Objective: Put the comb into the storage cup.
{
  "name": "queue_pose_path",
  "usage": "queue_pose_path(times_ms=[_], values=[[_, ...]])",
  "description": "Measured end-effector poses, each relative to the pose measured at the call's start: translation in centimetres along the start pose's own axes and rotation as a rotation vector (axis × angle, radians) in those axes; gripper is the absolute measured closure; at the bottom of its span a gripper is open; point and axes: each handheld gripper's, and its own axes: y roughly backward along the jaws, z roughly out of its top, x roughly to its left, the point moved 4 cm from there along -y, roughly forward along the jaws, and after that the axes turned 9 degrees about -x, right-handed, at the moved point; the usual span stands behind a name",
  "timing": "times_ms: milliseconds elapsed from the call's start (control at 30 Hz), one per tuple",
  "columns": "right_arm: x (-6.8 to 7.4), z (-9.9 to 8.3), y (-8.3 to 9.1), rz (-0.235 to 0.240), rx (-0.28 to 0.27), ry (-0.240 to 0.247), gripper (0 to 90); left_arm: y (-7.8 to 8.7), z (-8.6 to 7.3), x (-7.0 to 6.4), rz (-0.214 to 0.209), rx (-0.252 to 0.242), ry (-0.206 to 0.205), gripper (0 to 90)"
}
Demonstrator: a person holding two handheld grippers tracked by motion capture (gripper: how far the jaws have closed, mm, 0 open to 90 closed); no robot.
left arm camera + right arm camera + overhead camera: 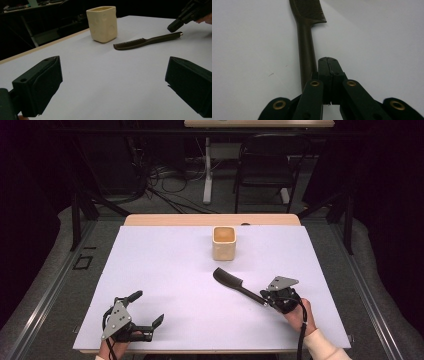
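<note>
A black comb [237,285] lies flat on the white table [165,270], slanting from its toothed end near the cream cup [223,242] down to its handle end by the right gripper [267,298]. That gripper's jaws are pressed together with nothing between them, and their tips sit just beside the handle end of the comb; whether they touch it is hard to tell from the gripper's own view. The left gripper [149,312] rests at the near left of the table, well apart from the comb, its jaws spread wide and empty.
</note>
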Motion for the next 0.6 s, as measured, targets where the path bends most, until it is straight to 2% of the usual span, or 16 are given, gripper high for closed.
queue_pose_path(times_ms=[600], values=[[1.1, -0.1, 0.0, 0.048, 0.049, 0.020, 90.0, 0.0, 0.0, 0.0, 0.000, 0.000, 0.001, 0.9]])
